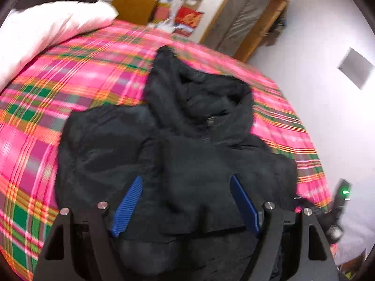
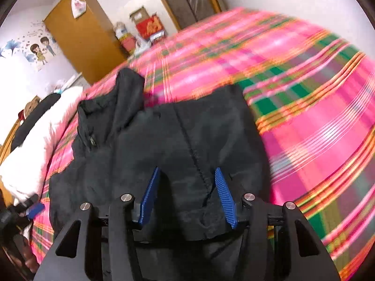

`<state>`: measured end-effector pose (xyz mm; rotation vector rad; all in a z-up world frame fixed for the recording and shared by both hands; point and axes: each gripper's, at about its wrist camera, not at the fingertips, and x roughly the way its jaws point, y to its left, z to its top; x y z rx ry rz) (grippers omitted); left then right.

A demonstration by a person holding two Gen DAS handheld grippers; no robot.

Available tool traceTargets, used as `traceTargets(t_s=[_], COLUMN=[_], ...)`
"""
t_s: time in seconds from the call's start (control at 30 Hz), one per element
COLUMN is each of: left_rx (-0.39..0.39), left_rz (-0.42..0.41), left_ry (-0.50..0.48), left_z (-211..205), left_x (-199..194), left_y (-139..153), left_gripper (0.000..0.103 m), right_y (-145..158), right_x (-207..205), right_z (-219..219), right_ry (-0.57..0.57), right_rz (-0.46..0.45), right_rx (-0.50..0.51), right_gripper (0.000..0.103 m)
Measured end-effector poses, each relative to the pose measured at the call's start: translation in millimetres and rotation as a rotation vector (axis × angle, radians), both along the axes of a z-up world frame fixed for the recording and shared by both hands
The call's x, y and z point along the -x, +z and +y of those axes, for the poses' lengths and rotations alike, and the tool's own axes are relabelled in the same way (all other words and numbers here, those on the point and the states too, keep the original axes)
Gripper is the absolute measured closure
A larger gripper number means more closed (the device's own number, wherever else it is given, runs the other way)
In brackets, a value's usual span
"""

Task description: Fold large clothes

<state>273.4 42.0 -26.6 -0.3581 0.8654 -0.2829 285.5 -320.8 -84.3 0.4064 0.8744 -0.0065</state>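
A large black hooded jacket (image 1: 187, 145) lies partly folded on a pink plaid bed cover (image 1: 70, 89); its hood points toward the far side. My left gripper (image 1: 186, 182) is open, its blue pads spread wide just above the jacket's near folded edge. In the right wrist view the same jacket (image 2: 164, 140) lies on the cover (image 2: 304, 93). My right gripper (image 2: 186, 175) is open, its blue pads either side of a stitched seam at the jacket's near edge. Neither gripper holds cloth. The other gripper shows at the edge of each view (image 1: 337, 201) (image 2: 28, 208).
A white duvet (image 1: 42, 30) with a dark item on top lies at the head of the bed. A wooden wardrobe (image 2: 79, 35), red boxes (image 1: 187, 18) and a leaning wooden frame (image 1: 243, 18) stand beyond the bed. Pale floor (image 1: 328, 117) lies to the right.
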Motion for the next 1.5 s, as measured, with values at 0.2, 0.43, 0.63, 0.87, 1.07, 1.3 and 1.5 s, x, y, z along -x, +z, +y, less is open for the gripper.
traceTargets(t_s=[0.2, 0.43, 0.63, 0.87, 1.07, 1.3, 1.5], left_rx=[-0.112, -0.200, -0.122, -0.242, -0.354, -0.320, -0.204], left_rz=[0.019, 0.099, 0.024, 0.036, 0.065, 0.080, -0.015], left_ry=[-0.088, -0.044, 0.027, 0.129, 0.118, 0.135, 0.166], left_z=[-37.9, -34.9, -6.9, 31.1, 15.6, 23.5, 32.4], left_x=[-13.3, -26.1, -20.9, -47.1, -58.9, -53.4, -20.8], left_y=[-26.5, -63.1, -28.9, -52.3, -81.4, -70.0, -18.3], left_gripper=[0.024, 0.022, 0.024, 0.024, 0.023, 0.026, 0.026], right_y=[-17.1, -9.2, 38.8, 21.3, -16.2, 3.2, 48.0], right_x=[-12.5, -14.0, -8.0, -46.0, -65.3, -63.7, -17.2], right_z=[25.0, 29.2, 19.7, -0.4, -1.9, -0.9, 4.0], right_ry=[0.088, 0.146, 0.109, 0.080, 0.075, 0.072, 0.085], right_rz=[0.010, 0.057, -0.044, 0.006, 0.068, 0.094, -0.029], right_rx=[0.040, 0.120, 0.189, 0.257, 0.307, 0.316, 0.259], right_gripper=[0.053, 0.053, 0.053, 0.053, 0.053, 0.053, 0.053])
